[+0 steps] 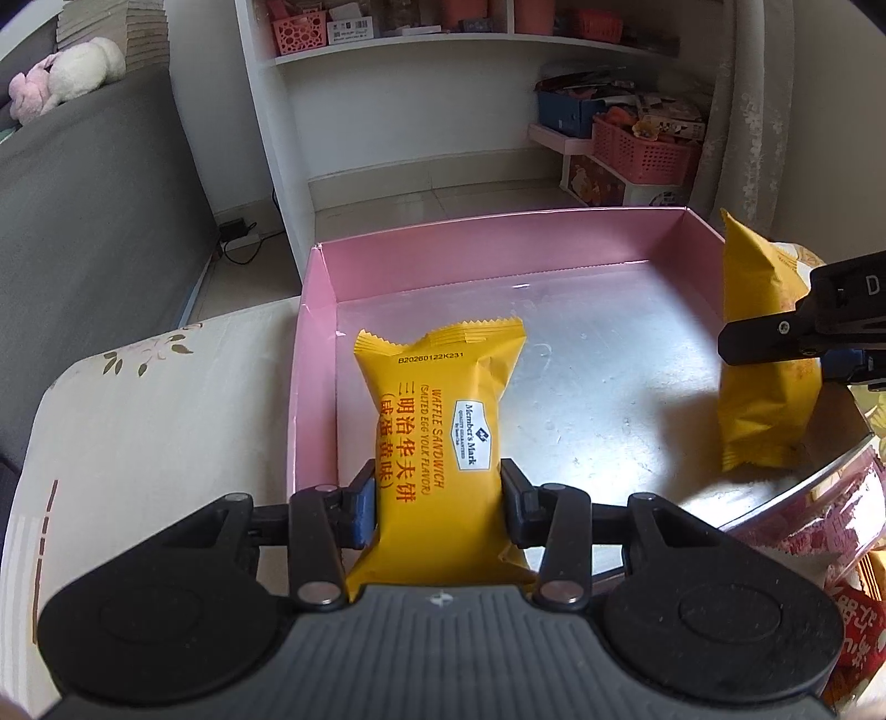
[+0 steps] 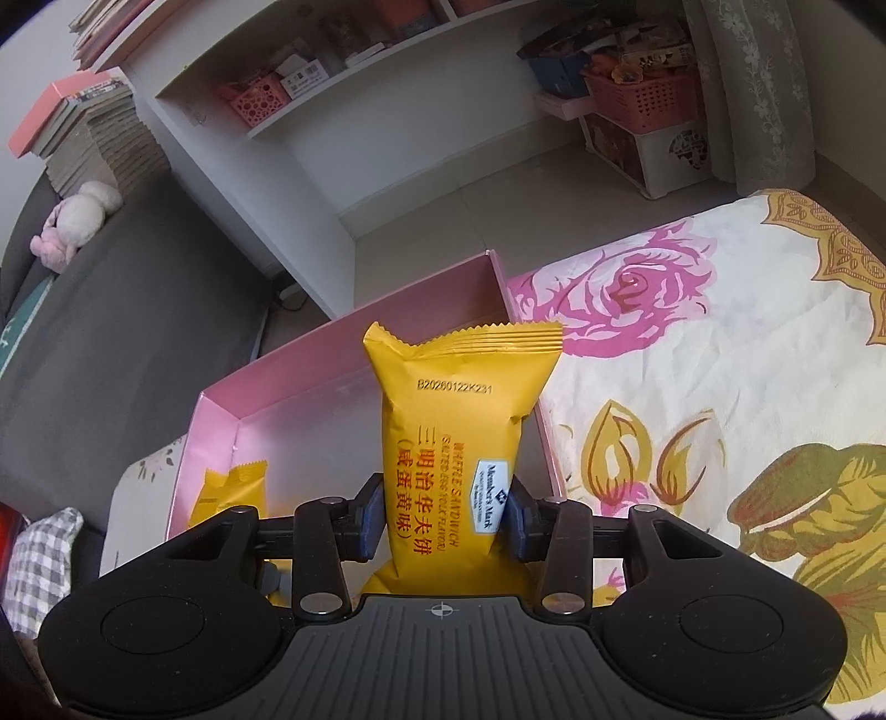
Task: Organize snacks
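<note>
My left gripper (image 1: pixel 438 501) is shut on a yellow waffle sandwich packet (image 1: pixel 437 410), held over the near left part of the pink box (image 1: pixel 498 243) with a silvery floor. My right gripper (image 2: pixel 446 526) is shut on a second yellow waffle sandwich packet (image 2: pixel 459 421), held upright above the box's right wall (image 2: pixel 354 343). In the left wrist view that second packet (image 1: pixel 764 354) and the right gripper's finger (image 1: pixel 775 338) show at the box's right side. In the right wrist view the left packet (image 2: pixel 232 493) shows low inside the box.
The box sits on a flower-patterned cloth (image 2: pixel 692 360). A clear container of pink snacks (image 1: pixel 814 515) and a red packet (image 1: pixel 855 637) lie at the right. A grey sofa (image 1: pixel 83 221), white shelves (image 1: pixel 443 50) and pink baskets (image 1: pixel 642 149) stand beyond.
</note>
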A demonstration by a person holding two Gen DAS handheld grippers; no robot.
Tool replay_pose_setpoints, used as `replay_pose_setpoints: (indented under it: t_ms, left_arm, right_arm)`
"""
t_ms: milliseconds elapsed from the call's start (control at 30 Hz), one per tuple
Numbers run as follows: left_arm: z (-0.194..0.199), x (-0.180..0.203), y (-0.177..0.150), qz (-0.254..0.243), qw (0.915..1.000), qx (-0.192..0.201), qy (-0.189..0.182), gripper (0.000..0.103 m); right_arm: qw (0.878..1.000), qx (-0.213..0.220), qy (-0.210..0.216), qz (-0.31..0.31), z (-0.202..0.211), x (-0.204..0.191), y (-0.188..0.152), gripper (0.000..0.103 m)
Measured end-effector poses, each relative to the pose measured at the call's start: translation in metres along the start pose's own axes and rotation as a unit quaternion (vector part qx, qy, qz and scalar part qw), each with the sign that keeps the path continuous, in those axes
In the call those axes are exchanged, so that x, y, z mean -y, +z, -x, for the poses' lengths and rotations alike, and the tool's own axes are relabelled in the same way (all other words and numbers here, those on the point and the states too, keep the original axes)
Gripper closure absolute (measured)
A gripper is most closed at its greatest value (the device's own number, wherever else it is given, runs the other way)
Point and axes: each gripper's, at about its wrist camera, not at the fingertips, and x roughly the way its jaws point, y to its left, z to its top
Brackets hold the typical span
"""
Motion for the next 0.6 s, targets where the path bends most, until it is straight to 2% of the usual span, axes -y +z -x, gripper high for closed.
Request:
replay_pose_setpoints:
  t_ms: [100, 167, 200, 267, 300, 400, 600]
  left_arm:
    - [0.002, 0.0, -0.001, 0.003, 1.0, 0.0, 0.0, 0.063]
    - [0.004, -0.001, -0.001, 0.006, 1.0, 0.005, -0.002, 0.062]
    - [0.005, -0.001, -0.001, 0.008, 0.9999, 0.008, -0.006, 0.059]
    - [0.008, 0.0, -0.002, 0.003, 0.9999, 0.012, -0.012, 0.049]
    - [0.011, 0.001, -0.003, -0.001, 0.9998, 0.017, -0.011, 0.04]
    - [0.021, 0.003, -0.005, -0.003, 0.9993, 0.034, -0.015, 0.022]
    - [0.041, 0.0, -0.003, 0.002, 0.9988, 0.043, -0.021, 0.011]
  right_arm:
    - [1.0, 0.001, 0.002, 0.001, 0.003, -0.002, -0.002, 0.055]
    - [1.0, 0.003, 0.004, 0.002, 0.007, -0.003, -0.003, 0.047]
    - [1.0, 0.004, 0.005, 0.002, 0.009, -0.004, -0.004, 0.043]
    - [1.0, 0.009, 0.005, 0.003, 0.015, -0.006, -0.004, 0.029]
    - [1.0, 0.011, 0.006, 0.004, 0.017, -0.006, -0.004, 0.027]
    - [1.0, 0.015, 0.004, 0.007, 0.026, -0.009, -0.005, 0.02]
    - [1.0, 0.022, 0.002, 0.007, 0.046, -0.014, -0.005, 0.016]
